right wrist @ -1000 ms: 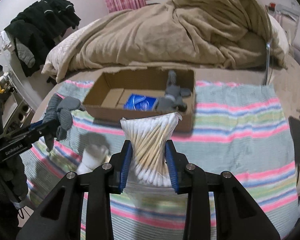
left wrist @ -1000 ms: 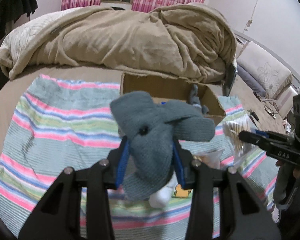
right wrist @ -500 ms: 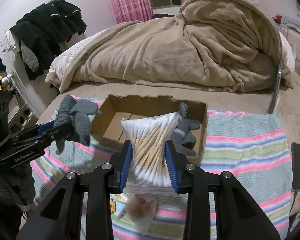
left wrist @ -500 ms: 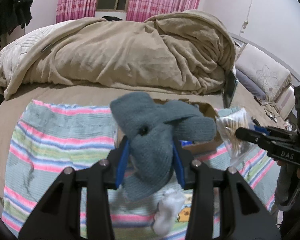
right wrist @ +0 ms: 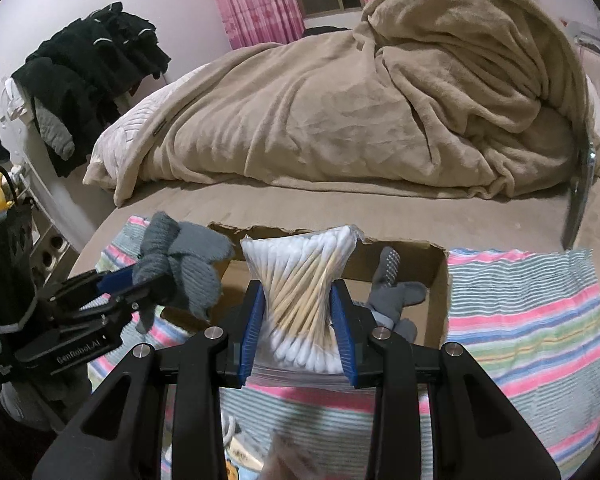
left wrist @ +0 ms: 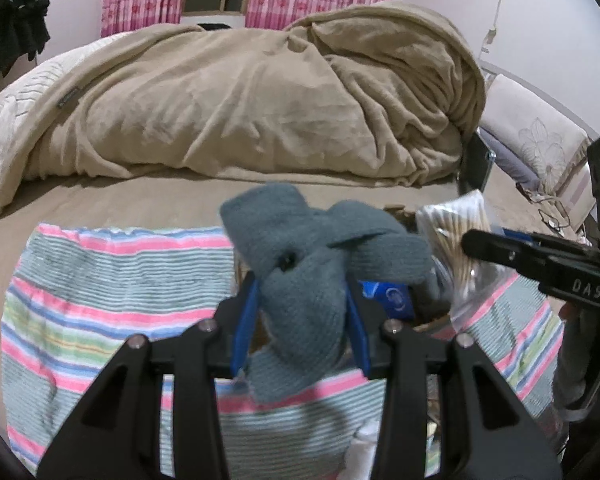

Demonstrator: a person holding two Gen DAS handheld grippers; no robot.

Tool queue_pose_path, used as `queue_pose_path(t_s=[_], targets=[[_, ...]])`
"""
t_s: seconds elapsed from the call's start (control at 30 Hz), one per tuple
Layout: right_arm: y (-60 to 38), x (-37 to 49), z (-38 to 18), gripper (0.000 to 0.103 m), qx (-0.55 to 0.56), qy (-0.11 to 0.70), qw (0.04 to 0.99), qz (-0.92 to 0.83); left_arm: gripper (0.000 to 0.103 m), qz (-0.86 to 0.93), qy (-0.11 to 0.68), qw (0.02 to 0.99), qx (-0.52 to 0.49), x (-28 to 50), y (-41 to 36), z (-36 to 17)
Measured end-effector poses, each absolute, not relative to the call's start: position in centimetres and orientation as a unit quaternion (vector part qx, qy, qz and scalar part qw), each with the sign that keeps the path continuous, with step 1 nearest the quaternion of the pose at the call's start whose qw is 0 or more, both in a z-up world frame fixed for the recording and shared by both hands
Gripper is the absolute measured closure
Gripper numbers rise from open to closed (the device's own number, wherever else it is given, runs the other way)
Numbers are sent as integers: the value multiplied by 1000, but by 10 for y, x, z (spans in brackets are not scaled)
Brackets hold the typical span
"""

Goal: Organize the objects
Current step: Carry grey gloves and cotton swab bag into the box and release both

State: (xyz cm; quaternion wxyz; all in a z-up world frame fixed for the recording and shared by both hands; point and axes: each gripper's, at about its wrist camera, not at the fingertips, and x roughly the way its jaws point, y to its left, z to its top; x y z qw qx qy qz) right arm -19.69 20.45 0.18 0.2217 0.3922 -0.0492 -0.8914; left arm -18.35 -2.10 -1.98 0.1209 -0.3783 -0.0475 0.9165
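My left gripper (left wrist: 300, 312) is shut on a grey knitted glove (left wrist: 312, 264) and holds it above the near left part of an open cardboard box (right wrist: 436, 276). The glove also shows in the right wrist view (right wrist: 184, 264). My right gripper (right wrist: 298, 320) is shut on a clear bag of cotton swabs (right wrist: 300, 284), held over the box's front edge; the bag also shows in the left wrist view (left wrist: 460, 240). Inside the box lie another grey glove (right wrist: 392, 296) and a blue packet (left wrist: 392, 296).
The box sits on a striped cloth (left wrist: 100, 288) spread on a bed. A heaped beige blanket (left wrist: 260, 100) lies behind it. Black clothes (right wrist: 92, 64) hang at the left wall. Small white items (left wrist: 364, 444) lie on the cloth near me.
Both grippers have moved forward towards the box with their loads still held. The glove and the swab bag now hang over the box rather than in front of it.
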Motion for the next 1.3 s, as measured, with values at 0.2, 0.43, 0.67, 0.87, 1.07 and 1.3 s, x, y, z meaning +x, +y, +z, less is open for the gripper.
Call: queue_pose_path(t_s=[0.2, 0.43, 0.67, 0.87, 1.07, 1.3], targets=[[199, -217, -14, 67, 407, -65, 215, -885, 61, 905, -45, 131, -403, -205, -20, -38], [191, -232, -35, 67, 424, -69, 209, -878, 57, 886, -36, 137, -442, -219, -14, -60], [189, -232, -42, 59, 432, -76, 210, -874, 46, 884, -30, 130, -449, -216, -11, -58], [193, -219, -19, 36, 406, -73, 211, -886, 42, 889, -32, 123, -440, -203, -10, -45], [200, -199, -2, 36, 392, -67, 204, -894, 42, 896, -34, 116, -427, -180, -11, -26], [213, -165, 9, 35, 384, -49, 198, -900, 41, 899, -45, 116, -420, -142, -7, -12]])
